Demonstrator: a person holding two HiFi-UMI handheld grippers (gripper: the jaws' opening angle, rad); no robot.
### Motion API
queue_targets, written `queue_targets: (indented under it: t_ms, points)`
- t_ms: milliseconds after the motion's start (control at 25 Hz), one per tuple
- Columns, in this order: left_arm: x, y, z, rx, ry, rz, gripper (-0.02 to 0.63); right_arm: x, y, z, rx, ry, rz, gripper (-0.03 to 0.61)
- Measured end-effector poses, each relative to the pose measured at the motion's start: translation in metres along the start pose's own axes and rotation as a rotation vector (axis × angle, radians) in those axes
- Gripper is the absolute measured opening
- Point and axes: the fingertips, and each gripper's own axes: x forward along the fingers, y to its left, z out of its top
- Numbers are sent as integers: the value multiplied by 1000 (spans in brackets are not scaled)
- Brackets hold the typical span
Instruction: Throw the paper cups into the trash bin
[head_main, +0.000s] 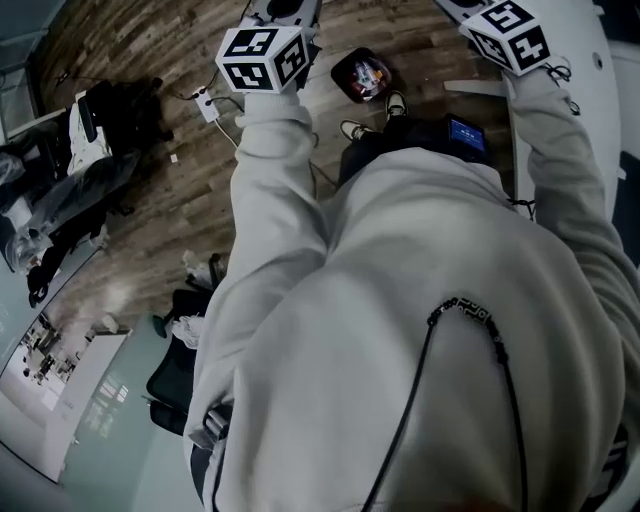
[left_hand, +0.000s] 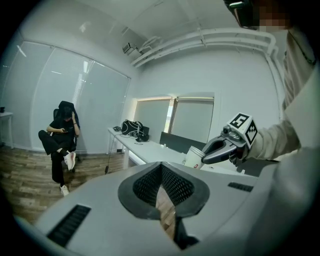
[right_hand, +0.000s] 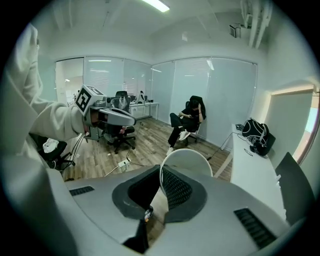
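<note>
The cup (right_hand: 187, 161) was white, smooth paper with a thin round rim, its wall pinched between the right gripper's (right_hand: 161, 182) black meshed pads (right_hand: 177, 189). The left gripper's (left_hand: 160, 172) jaws were pressed together, empty

The person is wearing a pale grey sweatshirt (head_main: 400, 330) with a black beaded cord (head_main: 468, 308) trailing over it. The left gripper (left_hand: 161, 170) and right gripper (right_hand: 159, 172) are showing smooth grey shells, dark meshed fingers (left_hand: 176, 186) and black-and-white marker cubes (head_main: 262, 58).

Seated person (right_hand: 186, 120) in blk; blk bag (right_hand: 257, 134) on white desk (right_hand: 250, 172); wood floor (right_hand: 145, 145)
</note>
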Motion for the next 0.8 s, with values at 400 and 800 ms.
queue_targets:
  t_ms: [400, 800]
  points:
    - [-40, 40, -21, -55, 22, 141, -5, 65, 38, 23, -51, -21, 164, 38]
    - [-32, 40, -86, -122, 107, 160, -5, 108, 69, -2, -104, -3, 331, 38]
